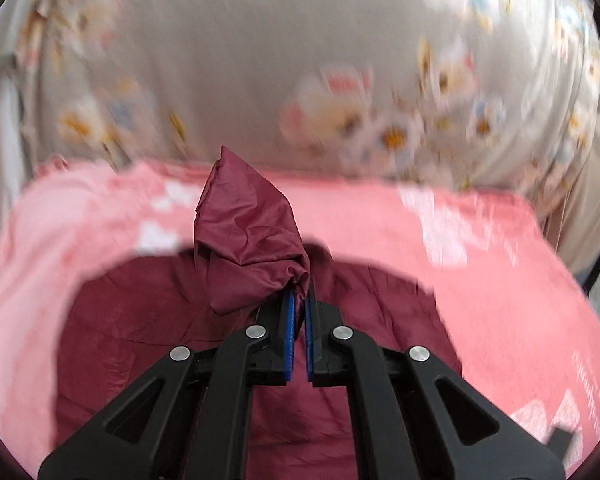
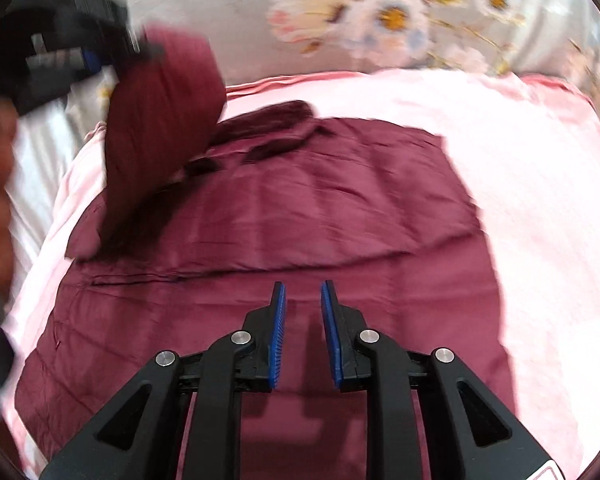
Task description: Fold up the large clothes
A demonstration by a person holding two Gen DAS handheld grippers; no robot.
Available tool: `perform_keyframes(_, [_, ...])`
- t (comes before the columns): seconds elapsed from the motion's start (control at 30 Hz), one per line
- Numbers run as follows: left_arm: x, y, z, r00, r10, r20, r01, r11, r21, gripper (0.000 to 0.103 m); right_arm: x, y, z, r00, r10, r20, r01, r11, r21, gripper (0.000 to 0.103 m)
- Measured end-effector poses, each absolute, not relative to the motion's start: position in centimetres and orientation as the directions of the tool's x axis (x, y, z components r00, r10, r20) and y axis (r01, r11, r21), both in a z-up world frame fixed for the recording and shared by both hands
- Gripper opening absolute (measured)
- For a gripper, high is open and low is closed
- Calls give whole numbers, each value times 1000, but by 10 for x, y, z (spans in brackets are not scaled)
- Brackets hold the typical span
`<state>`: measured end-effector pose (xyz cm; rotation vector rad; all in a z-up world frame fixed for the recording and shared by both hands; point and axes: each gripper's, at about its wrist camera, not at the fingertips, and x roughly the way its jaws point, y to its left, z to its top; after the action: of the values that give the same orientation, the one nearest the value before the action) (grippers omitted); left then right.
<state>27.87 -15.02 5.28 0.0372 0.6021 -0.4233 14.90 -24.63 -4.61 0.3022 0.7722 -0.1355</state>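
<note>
- Your left gripper (image 1: 299, 300) pinches a raised fold of the maroon garment (image 2: 300, 216).
- Your right gripper (image 2: 302, 292) hovers spread over it, pinching nothing.
- Pink sheet (image 2: 520, 168) lies underneath.

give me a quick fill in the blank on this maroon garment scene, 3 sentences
1. The left gripper has its jaws shut on a bunched fold of the ____ garment.
2. The right gripper has nothing between its jaws, which stand ____.
3. The garment lies spread on a ____ blanket.

Missing words: maroon; open; pink
</note>
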Motion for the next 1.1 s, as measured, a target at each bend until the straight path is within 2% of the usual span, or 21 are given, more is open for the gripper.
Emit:
perform_keyframes(0.1, [287,-178,-2,685,-325,-652,374,925,-68,3,139,-267,-51,706,-12,-709,267,930,251,20])
perform_keyframes(0.2, [294,-180,-32,628,-330,-705,372,923,-100,10,134,-278,-54,704,-1,-711,278,921,274,23])
perform_keyframes(0.27, [283,-166,-38,617,-373,-693,389,910,-144,26,135,-280,-53,708,15,-706,271,918,291,34])
perform_keyframes(0.33, [270,-149,-27,642,-411,-647,404,899,-169,65,135,-281,-48,720,15,-694,264,918,294,53])
perform_keyframes(0.43, [252,-100,-1,674,-489,-553,415,871,-264,83,143,-281,-33,744,10,-668,245,926,287,64])
perform_keyframes(0.53, [256,-37,7,702,-459,-545,311,886,-345,83,158,-282,-20,759,55,-649,210,922,324,66])
perform_keyframes(0.67, [277,60,-17,709,-380,-594,79,880,-468,82,188,-284,-19,751,120,-650,197,898,393,66])
perform_keyframes(0.7, [280,75,-24,703,-370,-607,40,873,-486,78,197,-285,-21,743,106,-660,217,896,388,66])
perform_keyframes(0.8, [288,127,-51,673,-389,-629,-75,810,-582,73,212,-289,-30,724,71,-686,269,887,375,66])
perform_keyframes(0.9, [295,149,-66,656,-432,-619,-116,753,-648,72,221,-297,-43,698,62,-713,313,869,382,64])
perform_keyframes(0.97, [304,156,-78,637,-477,-606,-130,708,-694,71,225,-300,-52,682,70,-728,328,860,390,54])
perform_keyframes(1.03, [314,155,-87,617,-508,-601,-148,676,-722,67,231,-299,-58,661,87,-745,330,858,393,32])
perform_keyframes(1.07, [316,156,-91,616,-516,-596,-154,663,-733,66,233,-298,-59,656,86,-750,329,862,386,26])
perform_keyframes(1.1, [320,157,-93,618,-519,-591,-165,649,-743,64,235,-297,-59,655,85,-751,325,866,381,13])
